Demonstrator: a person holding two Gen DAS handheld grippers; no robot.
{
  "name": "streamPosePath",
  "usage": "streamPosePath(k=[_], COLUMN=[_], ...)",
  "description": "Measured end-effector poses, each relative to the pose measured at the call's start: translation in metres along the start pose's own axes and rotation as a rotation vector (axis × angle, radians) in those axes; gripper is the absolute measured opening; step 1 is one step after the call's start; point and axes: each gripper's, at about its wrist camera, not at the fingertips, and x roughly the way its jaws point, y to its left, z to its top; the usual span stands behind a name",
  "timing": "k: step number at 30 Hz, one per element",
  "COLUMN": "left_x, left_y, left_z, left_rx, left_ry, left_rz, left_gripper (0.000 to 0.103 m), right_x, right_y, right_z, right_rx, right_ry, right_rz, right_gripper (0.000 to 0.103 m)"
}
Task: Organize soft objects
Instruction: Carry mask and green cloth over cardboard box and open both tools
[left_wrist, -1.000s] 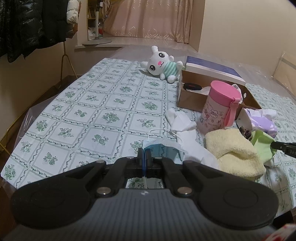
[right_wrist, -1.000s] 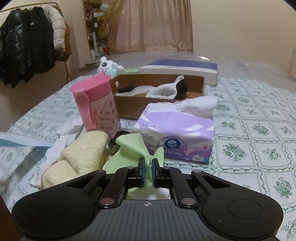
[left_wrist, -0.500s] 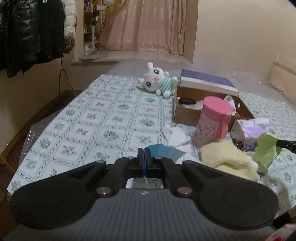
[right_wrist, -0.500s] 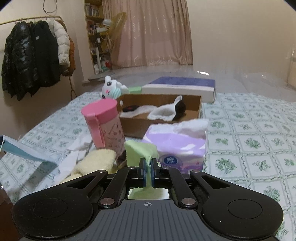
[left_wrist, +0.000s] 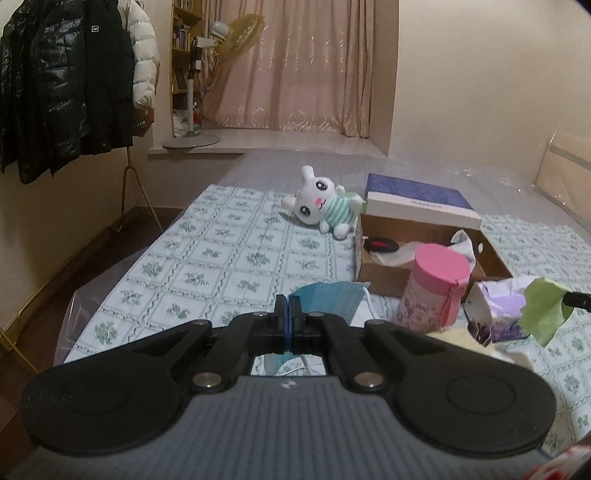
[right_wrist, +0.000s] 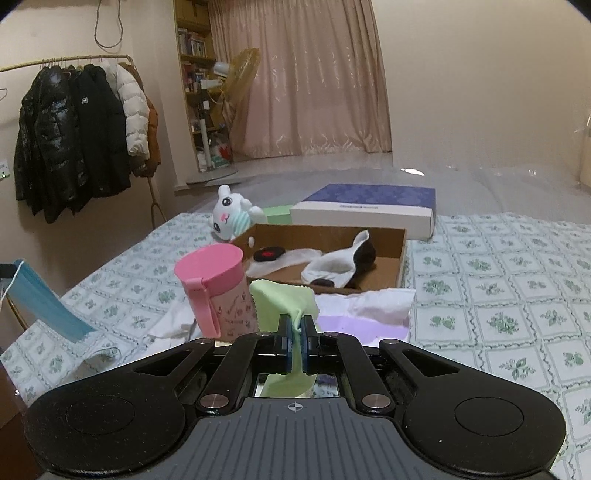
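My left gripper (left_wrist: 289, 303) is shut on a blue face mask (left_wrist: 328, 300) that hangs in the air above the patterned tablecloth (left_wrist: 221, 254). The same mask (right_wrist: 40, 299) shows at the left edge of the right wrist view. My right gripper (right_wrist: 294, 322) is shut on a light green cloth (right_wrist: 282, 301), lifted over a purple tissue pack (right_wrist: 364, 325). That green cloth (left_wrist: 546, 308) also appears at the right of the left wrist view. A yellow towel (left_wrist: 461, 338) lies below it, mostly hidden by the gripper body.
An open cardboard box (right_wrist: 400, 254) holds white socks (right_wrist: 340, 266) and a black disc (right_wrist: 269, 253). A pink lidded cup (right_wrist: 216, 291) stands in front of it. A white plush rabbit (left_wrist: 321, 206) and a blue-lidded box (left_wrist: 417, 201) lie behind. Coats (left_wrist: 62, 85) hang at left.
Both grippers rose, lifting the blue mask and the green cloth off the table. The views tilted up, so more of the room and curtain shows.
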Motion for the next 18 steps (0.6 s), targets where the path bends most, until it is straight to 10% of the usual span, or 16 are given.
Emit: streamPosePath(k=[18], left_x=[0.043], left_y=[-0.029], left_z=[0.079], left_rx=[0.063], left_ry=[-0.116], left_rz=[-0.088], left_gripper=[0.001], right_x=[0.019], right_y=[-0.018], right_z=[0.053], right_rx=[-0.007], right_ry=[-0.080], right_rz=[0.024], right_gripper=[0.005])
